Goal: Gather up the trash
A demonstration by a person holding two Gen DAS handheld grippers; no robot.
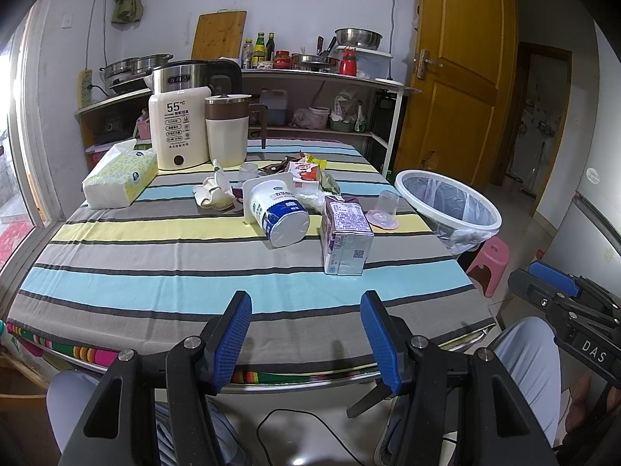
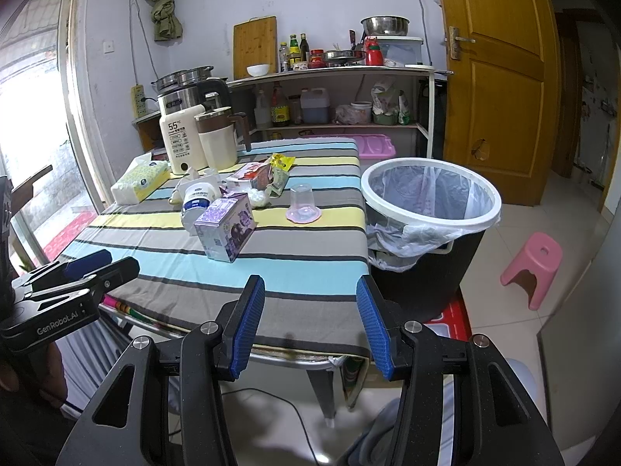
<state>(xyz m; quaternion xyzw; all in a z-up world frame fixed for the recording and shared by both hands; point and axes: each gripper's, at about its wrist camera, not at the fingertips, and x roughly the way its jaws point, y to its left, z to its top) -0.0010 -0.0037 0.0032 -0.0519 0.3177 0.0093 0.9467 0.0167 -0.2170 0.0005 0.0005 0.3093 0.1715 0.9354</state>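
Hovering grippers: both were held over the near edge of the table, apart from every item on it.
Left gripper (image 1: 306, 334): its blue-padded fingers were spread wide with only striped cloth showing between them.
Right gripper (image 2: 310, 322): its fingers were likewise spread, nothing between the pads, aimed at the near right corner of the table beside the bin.
Table (image 1: 155, 283): it was covered with a striped cloth in blue, yellow and grey.
Trash cluster: it lay around the middle of the table, toward the right.
Purple carton (image 1: 345, 237): it lay on its side, nearest of the trash, just right of the yoghurt tub.
Yoghurt tub (image 1: 277, 211): white and blue, it lay tipped over with its base toward the camera.
Clear cup (image 1: 386, 207): it stood upside down on a pink lid, near the right edge of the table.
Crumpled tissue (image 1: 213, 192): it lay left of the tub.
Snack wrappers (image 1: 306, 173): they were heaped beyond the tub, toward the far side.
Trash bin (image 2: 431, 198): black with a white rim and a clear liner, it stood on the floor just right of the table.
Tissue pack (image 1: 116, 178): it sat at the far left.
Kettle and jug (image 1: 182, 128): they stood at the far edge, left of centre.
Pink stool (image 2: 531, 268): it stood on the floor right of the bin.
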